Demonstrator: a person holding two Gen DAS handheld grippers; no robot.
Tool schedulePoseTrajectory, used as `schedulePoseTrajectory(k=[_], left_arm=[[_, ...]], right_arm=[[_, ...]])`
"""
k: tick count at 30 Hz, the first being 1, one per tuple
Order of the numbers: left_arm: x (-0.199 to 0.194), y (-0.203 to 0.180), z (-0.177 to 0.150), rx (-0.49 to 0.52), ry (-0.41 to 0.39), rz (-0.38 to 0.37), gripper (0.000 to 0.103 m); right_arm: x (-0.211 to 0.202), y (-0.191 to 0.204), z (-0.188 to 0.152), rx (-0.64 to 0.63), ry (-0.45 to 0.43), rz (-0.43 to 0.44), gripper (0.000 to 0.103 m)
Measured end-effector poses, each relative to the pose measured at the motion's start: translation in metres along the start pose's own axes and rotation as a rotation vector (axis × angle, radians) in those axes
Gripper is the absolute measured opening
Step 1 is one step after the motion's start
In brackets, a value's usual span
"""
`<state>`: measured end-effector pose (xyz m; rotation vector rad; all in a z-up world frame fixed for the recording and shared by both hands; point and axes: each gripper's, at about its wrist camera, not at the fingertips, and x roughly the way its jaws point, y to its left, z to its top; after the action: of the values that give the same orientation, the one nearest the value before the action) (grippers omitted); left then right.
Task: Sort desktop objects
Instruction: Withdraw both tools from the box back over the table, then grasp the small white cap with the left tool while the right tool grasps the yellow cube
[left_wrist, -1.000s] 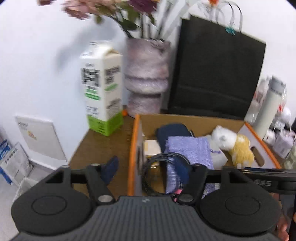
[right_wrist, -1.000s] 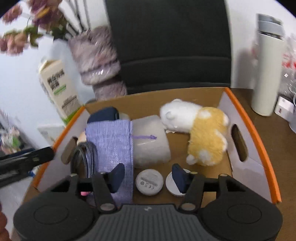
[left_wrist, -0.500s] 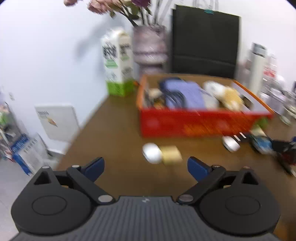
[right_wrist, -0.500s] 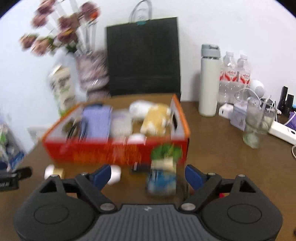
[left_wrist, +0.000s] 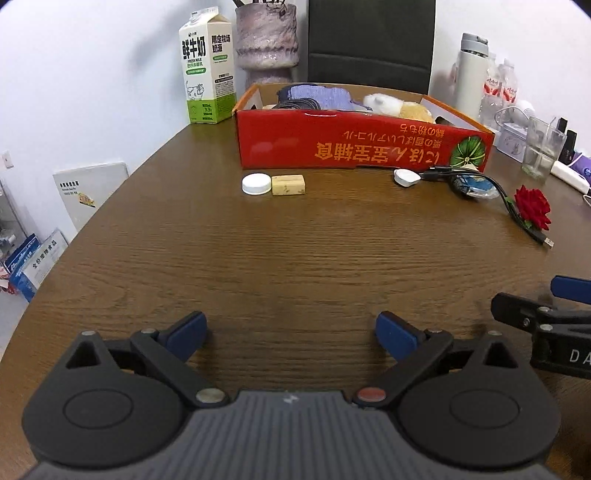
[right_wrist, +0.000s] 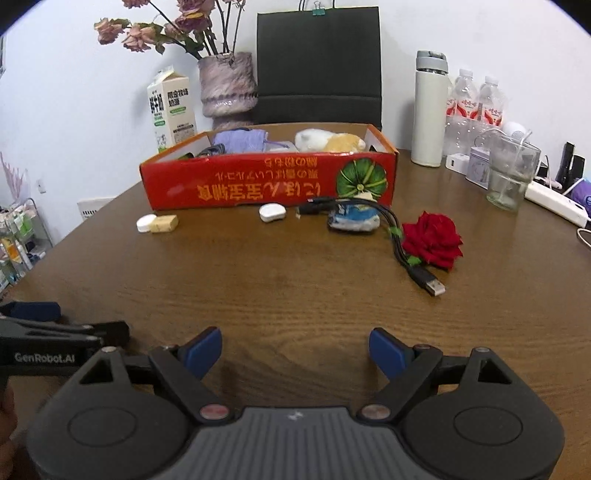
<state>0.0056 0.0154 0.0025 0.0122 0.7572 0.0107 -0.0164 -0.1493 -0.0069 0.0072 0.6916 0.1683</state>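
Left gripper (left_wrist: 291, 332): low in the left wrist frame, jaws spread wide, nothing between them, bare table under them.
Right gripper (right_wrist: 295, 349): low in the right wrist frame, jaws spread, nothing between them; its tip also shows at the right edge of the left view.
Table (left_wrist: 295, 258): brown wood grain, fills the middle of both frames.
Box (left_wrist: 365, 147): red, upper centre, open top; purple cloth (right_wrist: 240, 142) and a white-and-yellow plush (right_wrist: 328, 142) lie inside.
White cap (left_wrist: 256, 183): in front of the box's left end, touching a tan block (left_wrist: 288, 185).
White case (right_wrist: 272, 212): just in front of the box, centre.
Cable (right_wrist: 399, 236): black, runs from the box front to a USB plug at lower right, over a blue packet (right_wrist: 352, 219).
Rose (right_wrist: 432, 240): red, right of centre, beside the cable.
Milk carton (left_wrist: 207, 70): upper left, behind the box.
Flask (right_wrist: 428, 110): white, upper right, upright.
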Motion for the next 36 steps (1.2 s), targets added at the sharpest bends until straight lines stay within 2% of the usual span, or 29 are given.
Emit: schedulePoseTrajectory(k=[10,15,18,21,25,27,30,31,33,34,35,36], left_arm=[[0.004,0.002,0.007,-0.008,0.005,-0.017,0.103],[0.012,0.015,0.045,-0.011,-0.086,-0.036,0.097],[0.027,0.036,0.076,0.017,-0.101,-0.021,0.086],[0.031,0.073,0.096,-0.026,-0.108,0.016,0.084],[0.040,0.103,0.097,-0.055,-0.111,0.073,0.083],[0.048,0.110,0.093,-0.064,-0.084,0.048,0.083],[0.057,0.114,0.088,-0.054,-0.064,0.016,0.083],[0.060,0.116,0.088,-0.056,-0.058,0.009,0.083],[0.066,0.117,0.087,-0.062,-0.048,-0.012,0.083],[0.069,0.116,0.087,-0.062,-0.042,-0.022,0.083],[0.072,0.115,0.088,-0.056,-0.038,-0.036,0.083],[0.074,0.111,0.088,-0.046,-0.039,-0.055,0.083]], right_arm=[[0.001,-0.003,-0.004,0.015,-0.004,0.002,0.086],[0.009,-0.007,0.019,0.027,-0.021,0.018,0.085],[0.012,-0.007,0.041,0.014,-0.066,0.029,0.085],[0.019,0.001,0.062,-0.003,-0.101,0.115,0.081],[0.055,0.038,0.079,-0.063,-0.060,0.283,0.080],[0.083,0.068,0.085,-0.113,-0.016,0.340,0.072],[0.117,0.105,0.097,-0.158,0.042,0.341,0.061],[0.125,0.114,0.098,-0.160,0.052,0.331,0.059],[0.134,0.124,0.100,-0.172,0.029,0.254,0.054],[0.136,0.124,0.101,-0.171,0.020,0.228,0.039],[0.135,0.120,0.100,-0.166,0.012,0.227,0.017],[0.134,0.115,0.099,-0.156,0.012,0.234,0.009]])
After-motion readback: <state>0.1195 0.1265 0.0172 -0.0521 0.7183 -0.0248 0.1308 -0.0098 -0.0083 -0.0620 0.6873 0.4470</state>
